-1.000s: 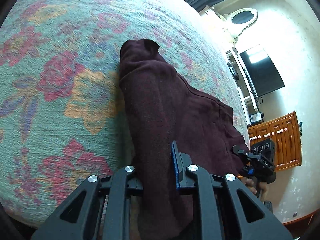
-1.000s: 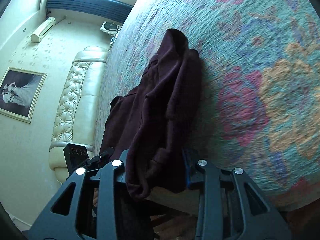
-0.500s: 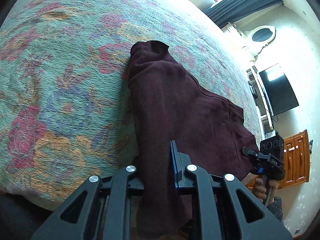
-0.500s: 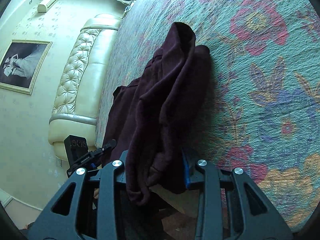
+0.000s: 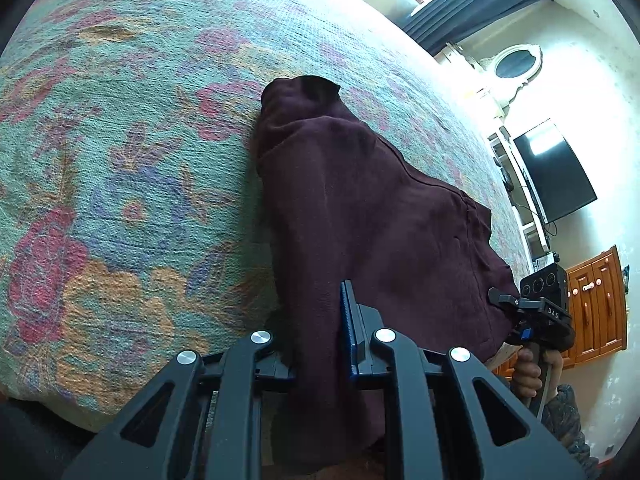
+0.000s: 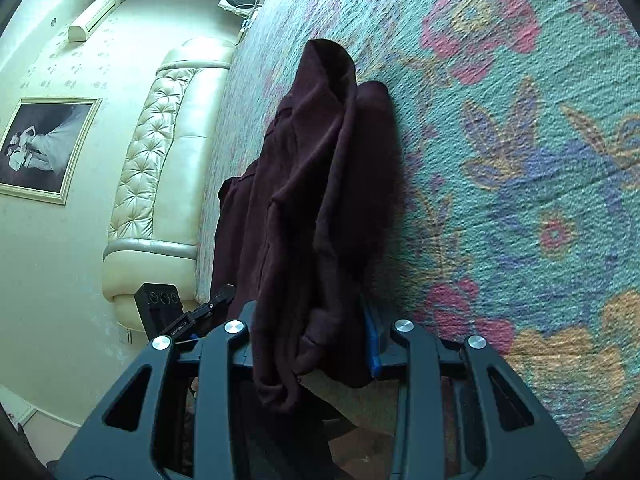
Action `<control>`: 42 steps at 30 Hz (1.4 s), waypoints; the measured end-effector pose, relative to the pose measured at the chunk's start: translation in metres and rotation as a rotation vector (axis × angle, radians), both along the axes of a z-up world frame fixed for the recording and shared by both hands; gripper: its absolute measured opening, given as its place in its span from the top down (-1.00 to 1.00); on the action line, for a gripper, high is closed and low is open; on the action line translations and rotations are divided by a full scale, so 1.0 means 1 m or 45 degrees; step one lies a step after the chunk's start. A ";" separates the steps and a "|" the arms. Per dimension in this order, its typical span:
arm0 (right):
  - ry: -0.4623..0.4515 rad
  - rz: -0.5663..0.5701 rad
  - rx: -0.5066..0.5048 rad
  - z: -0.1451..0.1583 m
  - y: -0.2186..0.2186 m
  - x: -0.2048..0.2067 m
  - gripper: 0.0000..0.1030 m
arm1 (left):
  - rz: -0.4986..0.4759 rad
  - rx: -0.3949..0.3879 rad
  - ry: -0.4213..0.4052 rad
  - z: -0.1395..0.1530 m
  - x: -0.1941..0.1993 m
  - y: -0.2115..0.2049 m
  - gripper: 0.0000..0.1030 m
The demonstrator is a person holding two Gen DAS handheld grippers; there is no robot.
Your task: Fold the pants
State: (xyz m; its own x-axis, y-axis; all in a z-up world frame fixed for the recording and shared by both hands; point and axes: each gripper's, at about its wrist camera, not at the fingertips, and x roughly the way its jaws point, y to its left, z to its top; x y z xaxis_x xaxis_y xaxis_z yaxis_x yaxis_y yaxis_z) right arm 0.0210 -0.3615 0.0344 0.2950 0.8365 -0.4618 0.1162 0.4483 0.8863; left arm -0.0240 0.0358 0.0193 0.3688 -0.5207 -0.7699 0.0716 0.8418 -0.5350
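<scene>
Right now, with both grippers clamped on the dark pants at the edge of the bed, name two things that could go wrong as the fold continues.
1. The right gripper pinches a thick bunched wad of the pants, with a loose roll hanging below; a layer might slip out and spoil the fold.
2. The left gripper holds fabric at the edge of the floral bedspread; part already hangs below the edge, so a loosened grip could let the pants slide off.
</scene>
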 end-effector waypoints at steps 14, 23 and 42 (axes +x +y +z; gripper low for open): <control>-0.072 -0.019 -0.173 0.021 -0.026 0.003 -0.20 | -0.061 -0.020 -0.210 0.031 -0.009 0.022 -0.57; -0.039 -0.098 -0.181 0.004 -0.033 0.067 -0.36 | -0.060 -0.221 0.005 -0.005 0.084 0.024 -0.58; -0.203 -0.080 -0.115 0.024 -0.006 0.116 0.59 | -0.013 -0.008 -0.109 0.009 0.142 0.011 0.63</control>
